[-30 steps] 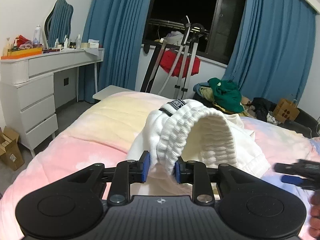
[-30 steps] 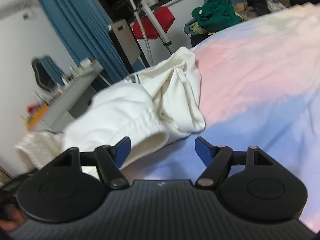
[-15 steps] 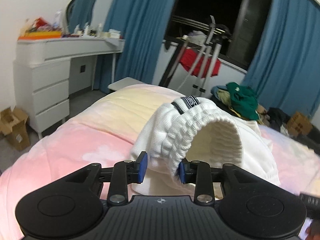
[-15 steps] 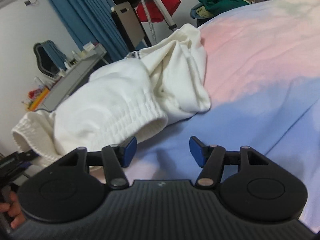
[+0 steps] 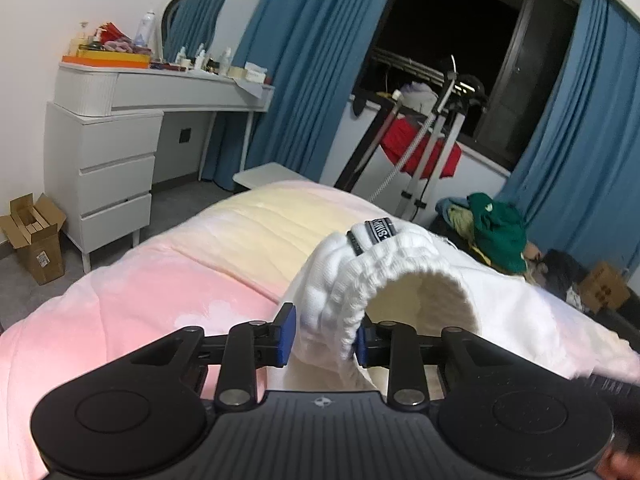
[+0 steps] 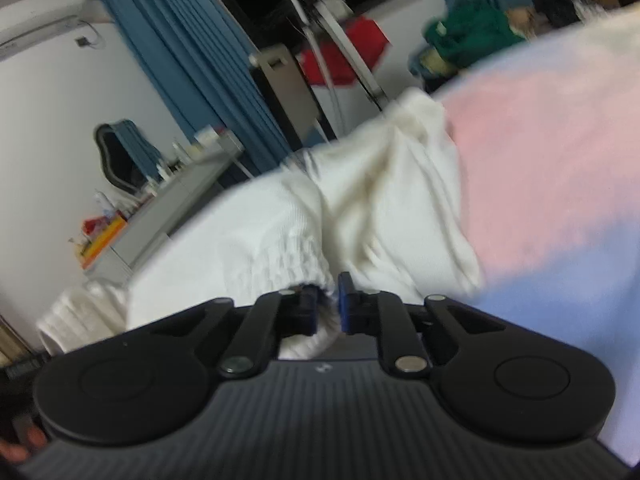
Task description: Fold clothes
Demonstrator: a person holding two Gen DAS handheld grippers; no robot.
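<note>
I have both tongs, left [image 5: 322, 334] and right [image 6: 328, 306], clamped on the white ribbed-waistband cotton garment [image 5: 384, 280]; folding has barely begun.

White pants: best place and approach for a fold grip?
Take the white pants by the ribbed elastic waistband, at its two ends, coming in edge-on from the near side. The thick gathered rim stands up off the bedspread and fits between the fingers. The left gripper and right gripper each pinch it already.
</note>
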